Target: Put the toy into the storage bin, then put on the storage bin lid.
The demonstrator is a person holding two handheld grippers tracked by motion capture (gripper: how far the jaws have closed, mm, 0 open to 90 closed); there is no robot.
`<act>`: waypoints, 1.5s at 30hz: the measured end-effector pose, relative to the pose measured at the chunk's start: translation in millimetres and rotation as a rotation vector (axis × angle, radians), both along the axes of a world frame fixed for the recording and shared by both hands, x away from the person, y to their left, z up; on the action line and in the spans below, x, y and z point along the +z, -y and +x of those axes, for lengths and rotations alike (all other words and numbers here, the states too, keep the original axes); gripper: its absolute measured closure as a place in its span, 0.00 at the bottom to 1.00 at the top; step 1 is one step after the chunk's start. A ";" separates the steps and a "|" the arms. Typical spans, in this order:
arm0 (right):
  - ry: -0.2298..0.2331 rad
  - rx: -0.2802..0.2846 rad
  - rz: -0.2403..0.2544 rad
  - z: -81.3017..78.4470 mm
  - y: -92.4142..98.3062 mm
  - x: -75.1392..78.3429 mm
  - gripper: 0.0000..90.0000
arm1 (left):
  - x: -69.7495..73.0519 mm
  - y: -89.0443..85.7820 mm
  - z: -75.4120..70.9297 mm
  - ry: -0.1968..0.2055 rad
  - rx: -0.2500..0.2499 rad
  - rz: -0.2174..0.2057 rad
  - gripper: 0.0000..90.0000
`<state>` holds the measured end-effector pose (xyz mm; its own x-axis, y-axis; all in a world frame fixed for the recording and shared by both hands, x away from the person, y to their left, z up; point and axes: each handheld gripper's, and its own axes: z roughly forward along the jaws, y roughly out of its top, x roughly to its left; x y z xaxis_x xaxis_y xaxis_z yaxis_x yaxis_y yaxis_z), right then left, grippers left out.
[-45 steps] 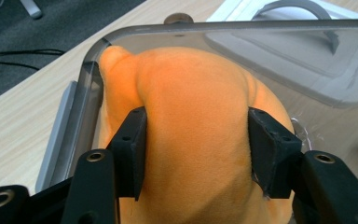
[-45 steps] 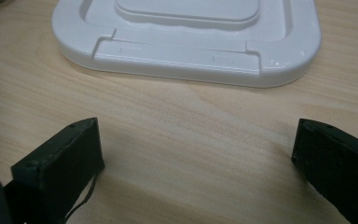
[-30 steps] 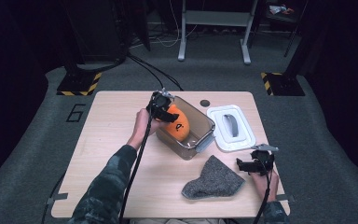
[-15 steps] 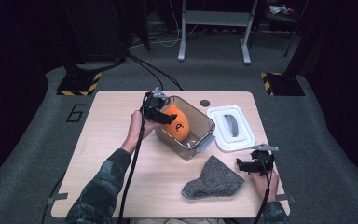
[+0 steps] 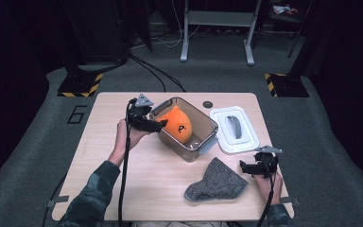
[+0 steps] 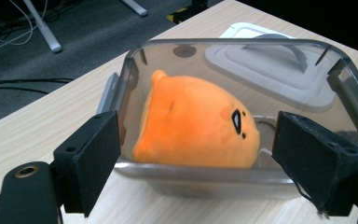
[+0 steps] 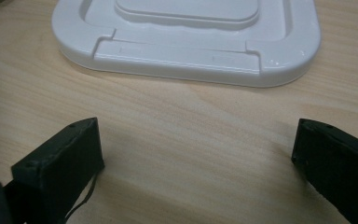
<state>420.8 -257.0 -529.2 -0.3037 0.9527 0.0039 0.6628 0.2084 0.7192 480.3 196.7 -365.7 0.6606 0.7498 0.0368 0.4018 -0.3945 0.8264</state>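
Orange plush (image 5: 177, 126) lay on its side in the clear box (image 5: 203, 142) near the middle of the table (image 5: 108, 184), its small dark face toward the near wall in the left gripper view (image 6: 196, 128). The left gripper (image 5: 159, 125) hung at the box's left rim, its jaws having just been opening; in its own view the two black pads stood wide apart (image 6: 193, 163) with nothing pressed between them, the box wall and the plush lying beyond the gap. The hand (image 5: 123, 137) holding it rested over the tabletop just left of the box. A white lid (image 5: 234, 130) lay flat on the wood just right of the box, a grey handle across its top. A grey cloth (image 5: 216, 182) lay crumpled in front of the box, near the table's front edge. The right gripper (image 5: 242, 166) hovered low just right of the cloth; in its own view its jaws gaped wide (image 7: 196, 158) over bare wood, holding nothing, with the lid's edge (image 7: 186, 60) just ahead of them. A small dark disc (image 5: 207, 104) sat on the table behind the box.
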 end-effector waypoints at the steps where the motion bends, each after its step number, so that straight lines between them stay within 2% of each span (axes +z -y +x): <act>1: 0.000 0.000 0.000 0.0 -0.1 0.0 0.01 | -0.9 -2.7 -1.6 0.003 0.005 0.000 0.16; 8: 0.001 -0.001 0.001 0.1 -0.1 0.0 0.01 | -16.3 -27.3 -12.9 -0.004 0.046 0.004 0.15; 9: 0.002 -0.005 0.003 0.1 -0.4 -0.1 0.01 | -18.2 -31.1 -13.5 -0.021 0.048 -0.005 0.14; 10: 0.000 0.001 0.000 0.0 0.0 0.0 0.01 | -20.6 -35.1 -14.5 -0.019 0.055 -0.015 0.12; 12: 0.002 -0.007 0.003 0.2 -0.5 -0.1 0.01 | -25.5 -41.0 -17.3 -0.016 0.068 -0.003 0.12; 14: 0.000 0.000 0.000 0.0 0.0 0.0 0.01 | -31.3 -47.6 -18.4 -0.038 0.078 -0.015 0.12; 15: 0.001 -0.001 0.000 0.0 -0.1 0.0 0.01 | -34.7 -51.1 -19.6 -0.035 0.087 -0.016 0.11; 24: 0.000 -0.001 0.000 0.0 -0.1 0.0 0.01 | -74.2 -75.7 -22.5 -0.104 0.161 -0.010 0.07; 25: 0.000 -0.001 0.000 0.0 -0.1 0.0 0.01 | -79.1 -77.5 -22.8 -0.109 0.169 -0.015 0.07; 27: 0.001 -0.001 0.000 0.0 -0.1 0.0 0.01 | -88.6 -81.4 -23.2 -0.122 0.185 0.007 0.06; 29: 0.000 -0.001 0.001 0.0 -0.1 0.0 0.01 | -99.5 -84.3 -23.3 -0.144 0.203 -0.009 0.05; 31: 0.000 -0.001 0.000 0.0 -0.1 0.0 0.01 | -109.7 -87.2 -22.0 -0.172 0.215 0.000 0.05; 33: 0.000 -0.001 0.001 0.1 -0.1 0.0 0.01 | -119.3 -89.8 -21.6 -0.181 0.230 0.007 0.05; 34: 0.000 -0.002 0.001 0.1 -0.2 0.0 0.01 | -123.1 -91.0 -21.6 -0.189 0.233 0.026 0.05; 36: 0.000 -0.001 0.001 0.1 -0.1 0.0 0.01 | -131.5 -92.0 -21.3 -0.199 0.243 0.020 0.05; 39: 0.000 -0.003 0.002 0.3 -0.3 0.0 0.01 | -141.3 -94.1 -21.1 -0.204 0.254 0.057 0.06; 40: 0.001 -0.001 0.003 0.3 -0.3 0.0 0.01 | -143.7 -95.0 -20.7 -0.214 0.250 0.067 0.06; 41: 0.000 -0.002 0.002 0.3 -0.2 0.0 0.01 | -146.7 -94.4 -20.0 -0.226 0.257 0.058 0.06; 42: 0.001 -0.001 0.003 0.4 -0.2 0.0 0.01 | -148.4 -95.6 -19.3 -0.242 0.244 0.079 0.06; 44: 0.001 -0.001 0.003 0.4 -0.2 0.0 0.01 | -154.0 -96.5 -18.0 -0.261 0.251 0.075 0.06; 45: 0.001 0.000 0.002 0.4 -0.2 0.0 0.01 | -155.6 -96.7 -19.0 -0.248 0.256 0.067 0.04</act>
<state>421.2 -256.8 -529.2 -0.3037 0.9527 0.0059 0.6623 0.2067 0.7201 461.2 293.4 -521.3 0.4468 0.8934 -0.0468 0.6795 -0.3049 0.6674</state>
